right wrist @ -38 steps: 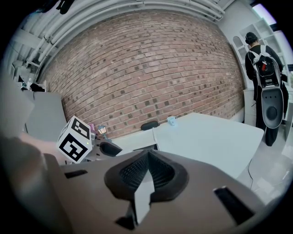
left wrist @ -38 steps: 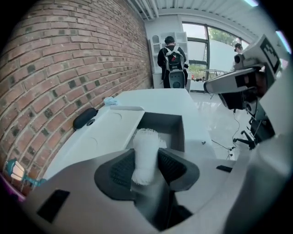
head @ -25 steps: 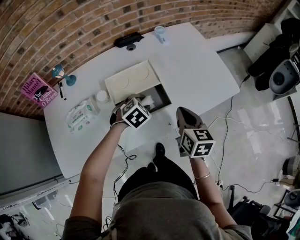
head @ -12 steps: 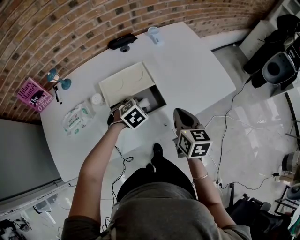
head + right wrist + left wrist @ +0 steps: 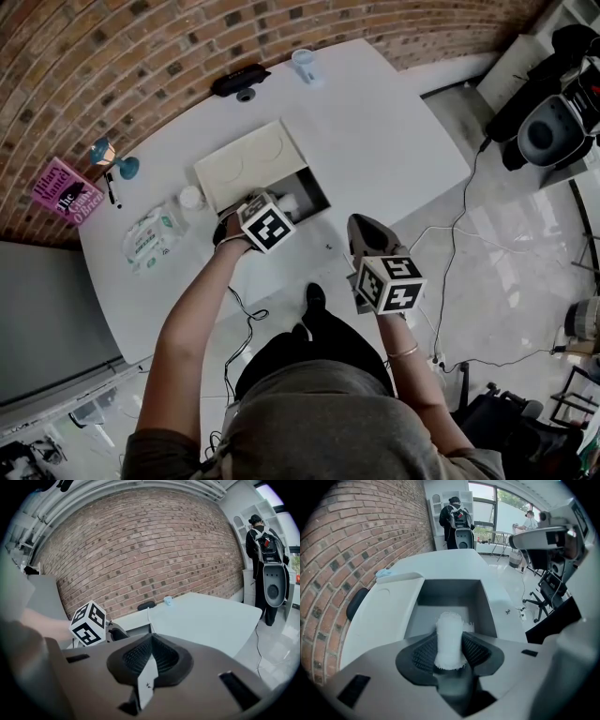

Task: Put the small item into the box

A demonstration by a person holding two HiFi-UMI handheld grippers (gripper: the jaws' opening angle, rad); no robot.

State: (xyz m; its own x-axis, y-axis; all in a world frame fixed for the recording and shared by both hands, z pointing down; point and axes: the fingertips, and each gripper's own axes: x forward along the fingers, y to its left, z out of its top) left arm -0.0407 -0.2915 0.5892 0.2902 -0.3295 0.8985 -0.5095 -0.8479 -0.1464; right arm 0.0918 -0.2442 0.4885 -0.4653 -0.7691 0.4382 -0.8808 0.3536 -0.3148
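Note:
A white table carries a cream box with its lid swung open to the left. My left gripper hovers at the box's near edge, shut on a small white roll of fabric with frayed ends. In the left gripper view the roll stands upright between the ribbed pads, and the grey box interior lies just beyond it. My right gripper hangs over the table's front edge, to the right of the box. Its jaws meet with nothing between them.
Left of the box are a small white jar, a pack of wipes, a pen, a blue hourglass-shaped object and a pink book. A black device and a pale cup sit at the far edge. Cables trail on the floor.
The head view has drifted slightly. The left gripper with the roll has edged a little closer over the box opening. The right gripper has hardly moved.

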